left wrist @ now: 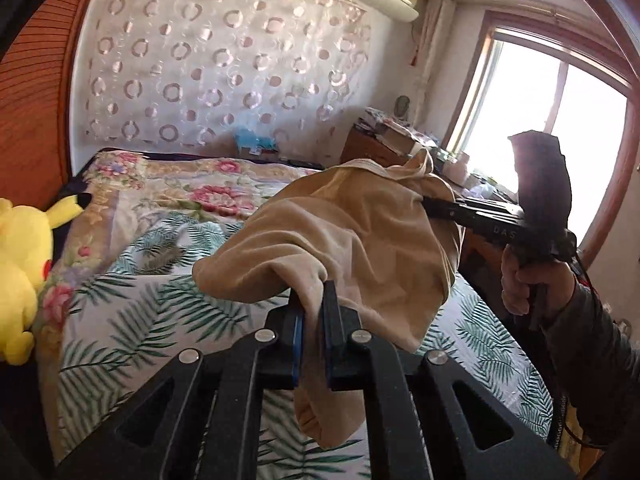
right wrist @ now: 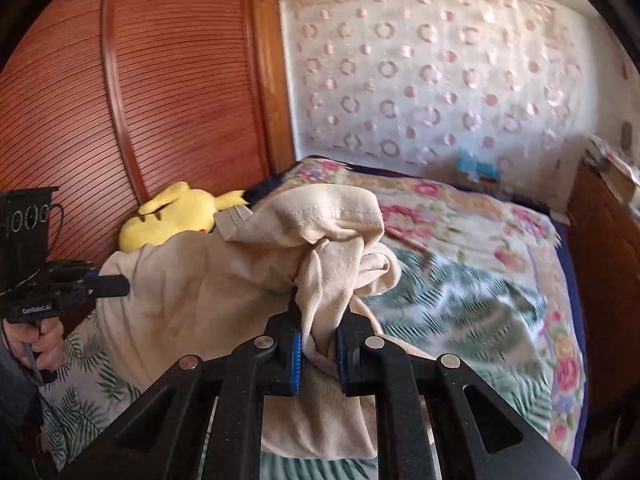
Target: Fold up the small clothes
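Two grippers, one beige garment [left wrist: 352,232], lifted above bed [left wrist: 132,304].
Left gripper [left wrist: 314,300] and right gripper [right wrist: 318,320] each clamp bunched cloth, mid-frame; yellow plush [left wrist: 20,264] far left.

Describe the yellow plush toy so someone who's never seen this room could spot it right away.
Start at the bed with its floral and palm-leaf covers. At its edge by the ribbed wooden wardrobe lies the plush toy. It is the only bright yellow thing there, with black-tipped ears, unlike the beige garment held up in front of it.
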{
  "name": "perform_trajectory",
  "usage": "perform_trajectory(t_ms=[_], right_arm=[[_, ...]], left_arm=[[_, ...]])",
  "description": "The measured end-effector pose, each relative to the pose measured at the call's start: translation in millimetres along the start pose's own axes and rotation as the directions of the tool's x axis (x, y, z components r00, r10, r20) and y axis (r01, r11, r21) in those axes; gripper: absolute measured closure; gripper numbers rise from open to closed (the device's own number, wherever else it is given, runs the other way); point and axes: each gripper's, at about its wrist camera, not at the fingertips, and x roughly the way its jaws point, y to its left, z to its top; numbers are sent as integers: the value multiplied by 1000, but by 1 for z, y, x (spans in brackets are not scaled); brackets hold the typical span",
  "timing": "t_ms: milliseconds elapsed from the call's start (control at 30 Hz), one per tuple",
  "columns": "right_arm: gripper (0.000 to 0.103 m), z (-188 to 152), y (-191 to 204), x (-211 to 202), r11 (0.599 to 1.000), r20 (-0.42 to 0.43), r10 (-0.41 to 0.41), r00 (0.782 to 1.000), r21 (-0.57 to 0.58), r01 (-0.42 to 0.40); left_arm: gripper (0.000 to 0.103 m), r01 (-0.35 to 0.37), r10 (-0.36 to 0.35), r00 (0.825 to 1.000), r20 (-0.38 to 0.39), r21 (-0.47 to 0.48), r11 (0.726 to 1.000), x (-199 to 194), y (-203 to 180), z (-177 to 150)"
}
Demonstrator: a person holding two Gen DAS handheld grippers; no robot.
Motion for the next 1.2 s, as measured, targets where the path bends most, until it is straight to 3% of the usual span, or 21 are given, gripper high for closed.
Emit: perform_trajectory(t_ms=[233,433,533,600,733,900,1000,1033,1100,1200], right_arm=[[90,62,85,108,975,-75,125,989,-174,-137],[90,97,153,207,928,-173,151,973,-314,-200],[89,108,161,245,929,-207,172,963,-291,-229],[88,111,158,259,952,-198,137,971,-244,-184],[70,114,152,258,980,-172,97,980,-157,-124],[70,93,150,224,989,-131,109,985,-88,-121],[70,73,157,196,991,-101,117,988,-48,-123],[70,64,157,187,992,-93,112,989,-41,-116],[70,44,152,154,995,-87,94,992,-36,-98],[70,15,149,111,998,-74,62,995,-20,-64]], left_arm=[[95,-219,223,974,30,-97,971,-52,82,-35],[95,-314,311,949,-48,-191,930,-52,131,-77],[95,-360,350,933,-86,-199,911,-47,136,-96],[95,-379,364,925,-109,-206,902,-44,140,-103],[95,-393,379,919,-106,-214,894,-47,146,-107],[88,-417,409,909,-80,-161,895,-54,139,-100],[71,-407,406,913,-30,-132,904,-66,130,-96],[61,-396,398,917,-11,-129,909,-70,127,-94],[55,-386,390,920,28,-99,917,-77,116,-90],[30,-377,380,923,57,-58,924,-80,94,-82]])
